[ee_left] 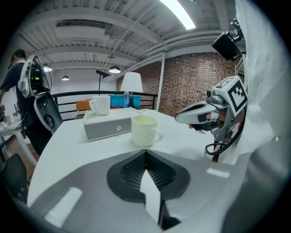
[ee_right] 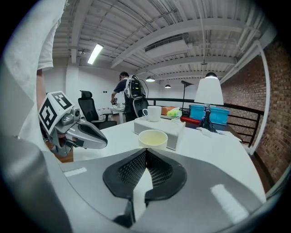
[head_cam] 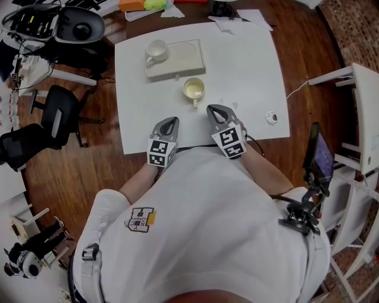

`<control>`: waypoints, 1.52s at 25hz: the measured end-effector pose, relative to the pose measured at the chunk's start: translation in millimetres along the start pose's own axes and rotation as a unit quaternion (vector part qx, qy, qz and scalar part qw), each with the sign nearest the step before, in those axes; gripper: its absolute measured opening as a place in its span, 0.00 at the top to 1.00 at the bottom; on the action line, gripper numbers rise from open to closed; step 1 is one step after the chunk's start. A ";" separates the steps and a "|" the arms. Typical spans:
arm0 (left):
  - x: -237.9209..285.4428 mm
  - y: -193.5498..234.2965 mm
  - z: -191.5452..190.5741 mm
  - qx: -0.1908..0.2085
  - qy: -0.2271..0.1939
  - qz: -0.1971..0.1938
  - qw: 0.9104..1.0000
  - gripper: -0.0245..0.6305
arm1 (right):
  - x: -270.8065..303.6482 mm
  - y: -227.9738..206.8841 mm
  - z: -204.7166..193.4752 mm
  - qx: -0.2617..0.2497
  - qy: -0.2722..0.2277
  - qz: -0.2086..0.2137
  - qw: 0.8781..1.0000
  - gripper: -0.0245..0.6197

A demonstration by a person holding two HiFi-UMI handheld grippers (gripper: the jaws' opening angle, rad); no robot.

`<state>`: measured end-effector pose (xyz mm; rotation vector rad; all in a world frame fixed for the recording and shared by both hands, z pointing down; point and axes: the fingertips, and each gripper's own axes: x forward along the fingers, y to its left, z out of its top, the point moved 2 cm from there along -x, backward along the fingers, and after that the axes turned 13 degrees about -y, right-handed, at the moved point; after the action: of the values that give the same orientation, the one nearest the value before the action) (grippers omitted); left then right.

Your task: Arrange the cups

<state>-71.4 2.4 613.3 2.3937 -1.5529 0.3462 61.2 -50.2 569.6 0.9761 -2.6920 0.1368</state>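
A cream cup [head_cam: 194,89] stands on the white table [head_cam: 249,71], its handle toward me, just in front of a grey box [head_cam: 183,59]. A second white cup [head_cam: 156,51] sits on the left end of that box. My left gripper [head_cam: 172,121] and right gripper [head_cam: 214,109] hover side by side over the table's near edge, both shut and empty. The left gripper view shows the cream cup [ee_left: 144,130] ahead past the tips [ee_left: 145,152], with the right gripper [ee_left: 181,119] alongside. From the right gripper's tips [ee_right: 145,151] the cream cup [ee_right: 153,138] lies straight ahead.
A small round object [head_cam: 271,117] lies near the table's right edge. Papers [head_cam: 240,18] sit at the far side. Office chairs [head_cam: 56,118] stand left of the table. A white rack [head_cam: 361,136] is at the right. People stand far off [ee_right: 127,98].
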 end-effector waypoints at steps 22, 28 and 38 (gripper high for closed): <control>133.1 -98.7 29.4 0.035 0.022 -0.064 0.997 0.82 | 17.5 -72.9 -9.3 -0.005 0.027 0.064 0.998 0.94; 130.2 -98.2 25.9 0.048 0.031 -0.064 0.996 0.82 | 29.5 -78.0 -11.7 -0.012 0.033 0.090 0.995 0.93; 79.8 9.3 5.0 0.045 0.060 0.013 0.997 0.76 | 73.7 -46.3 -15.0 -0.067 0.059 0.172 0.981 0.20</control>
<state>-47.8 -71.0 636.6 2.3732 -1.5463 0.5656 40.1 -128.4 604.9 0.4439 -2.6942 0.0759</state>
